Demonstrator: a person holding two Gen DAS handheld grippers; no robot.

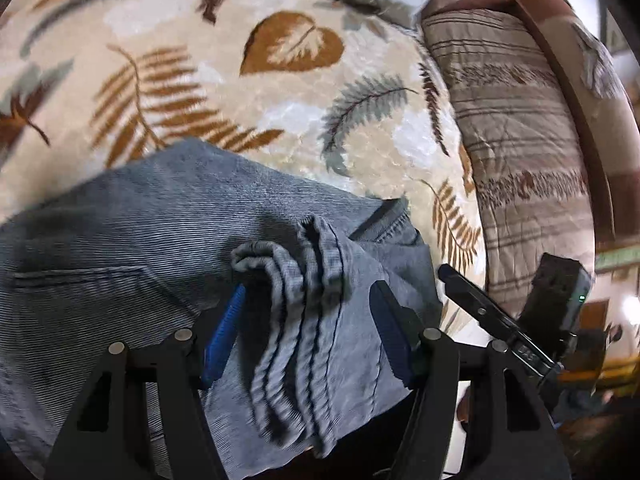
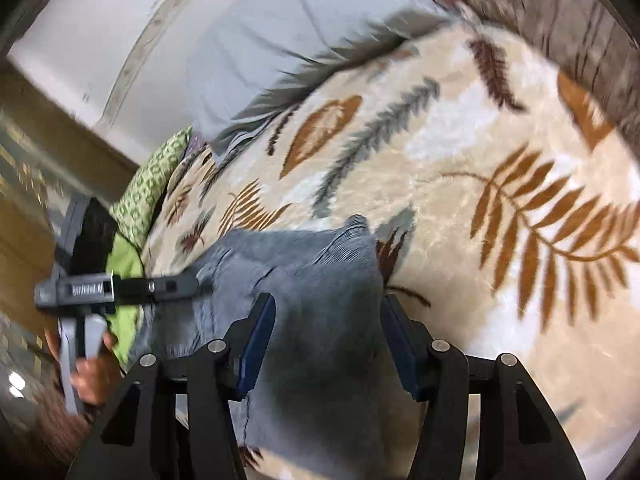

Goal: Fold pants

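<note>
Two grippers hover over blue-grey pants point(image 1: 160, 232) lying on a cream blanket point(image 1: 280, 92) patterned with leaves. Left of the pants' middle, the left gripper point(image 1: 308, 320) has its jaws apart, a bunched hem lying loose between them, unpressed. Over the pants' right part, the right gripper point(image 2: 328, 336) also stands apart, straddling flat cloth. A grey pillow point(image 2: 288, 28) lies beyond the pants.

Grey-blue denim pants point(image 1: 152, 232), lying folded on a cream blanket with a leaf pattern point(image 1: 280, 120). A stitched back pocket faces up; bunched hemmed leg ends point(image 1: 296, 280) rest on top of the folded stack.
</note>
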